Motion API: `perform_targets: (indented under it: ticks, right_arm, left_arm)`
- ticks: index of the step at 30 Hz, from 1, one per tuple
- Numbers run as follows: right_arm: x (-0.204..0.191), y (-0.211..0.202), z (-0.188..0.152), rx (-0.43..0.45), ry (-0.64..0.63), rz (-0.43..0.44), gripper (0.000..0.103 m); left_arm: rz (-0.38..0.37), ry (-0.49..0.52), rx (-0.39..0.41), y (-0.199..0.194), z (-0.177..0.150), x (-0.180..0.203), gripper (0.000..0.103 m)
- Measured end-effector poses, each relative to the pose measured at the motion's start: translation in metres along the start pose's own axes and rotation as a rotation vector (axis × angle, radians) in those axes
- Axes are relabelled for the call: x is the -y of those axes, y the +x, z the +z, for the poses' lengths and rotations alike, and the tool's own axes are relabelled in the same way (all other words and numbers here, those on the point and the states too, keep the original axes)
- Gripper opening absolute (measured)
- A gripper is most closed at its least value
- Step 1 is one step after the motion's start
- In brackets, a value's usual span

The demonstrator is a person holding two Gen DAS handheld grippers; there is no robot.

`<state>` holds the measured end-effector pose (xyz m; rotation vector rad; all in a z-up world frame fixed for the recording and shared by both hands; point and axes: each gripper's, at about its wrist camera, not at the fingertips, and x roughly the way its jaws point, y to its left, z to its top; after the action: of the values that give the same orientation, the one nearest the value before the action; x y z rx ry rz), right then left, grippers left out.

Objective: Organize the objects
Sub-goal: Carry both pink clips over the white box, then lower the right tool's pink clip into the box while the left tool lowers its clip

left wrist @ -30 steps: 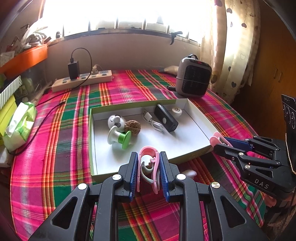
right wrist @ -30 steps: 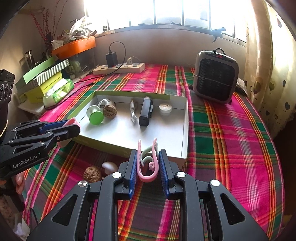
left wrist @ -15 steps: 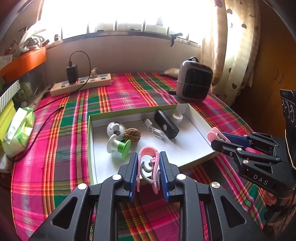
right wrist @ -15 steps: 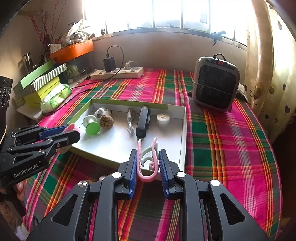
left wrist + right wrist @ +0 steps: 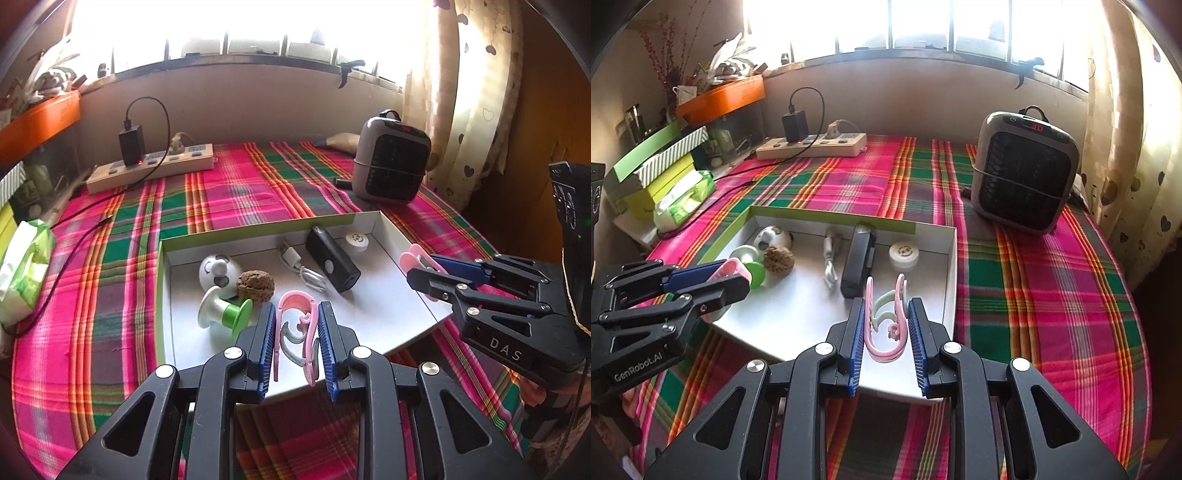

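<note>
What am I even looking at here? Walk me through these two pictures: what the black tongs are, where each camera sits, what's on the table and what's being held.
No robot here: a person holds a two-finger claw in each hand, and a fisheye camera on each looks along its fingers. One picture is from the left claw, the other from the right claw; each also sees the other at its edge. Each claw is shut on a pink clip: the left clip and the right clip. On the plaid tablecloth sits a shallow white box with a walnut, black device, white cable, green spool and round white cap. Behind stand a small heater and power strip.
</note>
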<state>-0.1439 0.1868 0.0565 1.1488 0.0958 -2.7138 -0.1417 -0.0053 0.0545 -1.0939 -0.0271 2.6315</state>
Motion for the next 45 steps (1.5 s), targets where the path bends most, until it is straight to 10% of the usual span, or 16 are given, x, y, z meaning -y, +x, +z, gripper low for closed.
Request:
perform_targets:
  ticks: [45]
  right_arm:
    - [0.006, 0.059, 0.014, -0.080, -0.019, -0.004, 0.024]
  left_arm:
    - [0.005, -0.012, -0.087, 0.050, 0.005, -0.005, 0.021]
